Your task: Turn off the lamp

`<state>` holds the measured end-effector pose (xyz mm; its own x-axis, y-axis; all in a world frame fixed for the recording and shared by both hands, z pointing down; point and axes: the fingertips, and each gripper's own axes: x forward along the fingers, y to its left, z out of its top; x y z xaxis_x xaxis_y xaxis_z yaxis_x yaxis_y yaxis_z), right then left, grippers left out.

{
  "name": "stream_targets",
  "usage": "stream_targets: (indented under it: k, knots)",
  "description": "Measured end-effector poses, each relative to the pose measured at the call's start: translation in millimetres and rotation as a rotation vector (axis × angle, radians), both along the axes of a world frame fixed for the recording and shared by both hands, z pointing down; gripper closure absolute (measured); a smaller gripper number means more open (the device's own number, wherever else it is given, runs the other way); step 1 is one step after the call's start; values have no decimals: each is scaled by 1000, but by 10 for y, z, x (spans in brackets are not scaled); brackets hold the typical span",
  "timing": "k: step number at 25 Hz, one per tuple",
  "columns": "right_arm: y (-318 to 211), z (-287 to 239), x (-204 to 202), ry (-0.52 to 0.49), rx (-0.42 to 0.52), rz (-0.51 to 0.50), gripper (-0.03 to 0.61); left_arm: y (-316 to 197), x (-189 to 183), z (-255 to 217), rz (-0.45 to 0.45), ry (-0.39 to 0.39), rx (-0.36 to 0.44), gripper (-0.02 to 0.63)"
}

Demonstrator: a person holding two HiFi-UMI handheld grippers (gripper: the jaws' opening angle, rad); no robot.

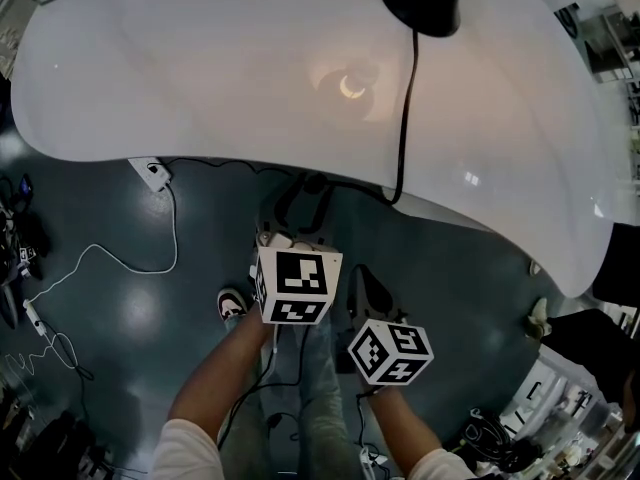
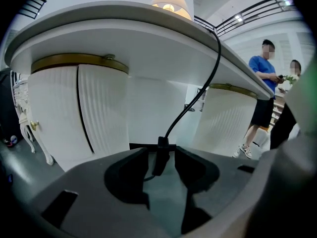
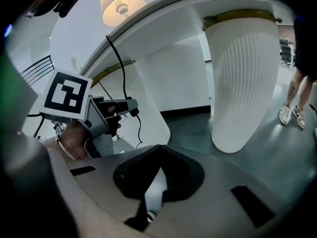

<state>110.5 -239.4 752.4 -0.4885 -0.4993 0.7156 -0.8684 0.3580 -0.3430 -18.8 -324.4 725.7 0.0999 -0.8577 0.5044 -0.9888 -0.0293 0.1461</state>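
The lamp is lit: its shade [image 2: 168, 4] [image 3: 121, 4] glows above the white table, and its black base [image 1: 420, 3] stands at the table's far edge. A black cord [image 1: 405, 118] [image 2: 198, 93] runs from the base over the near edge and hangs below. My left gripper [image 1: 302, 193] [image 2: 161, 155] [image 3: 126, 105] is under that edge with its jaws closed in on the cord's inline switch [image 2: 161, 157] [image 3: 133, 112]. My right gripper [image 1: 365, 283] [image 3: 159, 160] hangs lower to the right, shut and empty.
The white table [image 1: 150, 68] rests on ribbed white pedestals [image 2: 74, 113] [image 3: 242, 83]. A white adapter [image 1: 152, 173] and its thin cable lie on the dark floor at the left. Two people [image 2: 262, 93] stand beyond the table. Clutter sits at the lower right [image 1: 560, 408].
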Motion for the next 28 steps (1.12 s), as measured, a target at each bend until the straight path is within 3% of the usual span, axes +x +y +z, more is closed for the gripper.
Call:
stream_targets:
  k: [5, 17, 28]
  knots:
    - [21, 20, 30, 5, -6, 1, 580, -32, 1, -13, -3, -11, 11, 446]
    - [34, 34, 92, 6, -14, 22, 580, -48, -17, -5, -16, -63, 10, 523]
    - [9, 44, 100, 3, -15, 29, 580, -68, 4, 6, -10, -80, 9, 526]
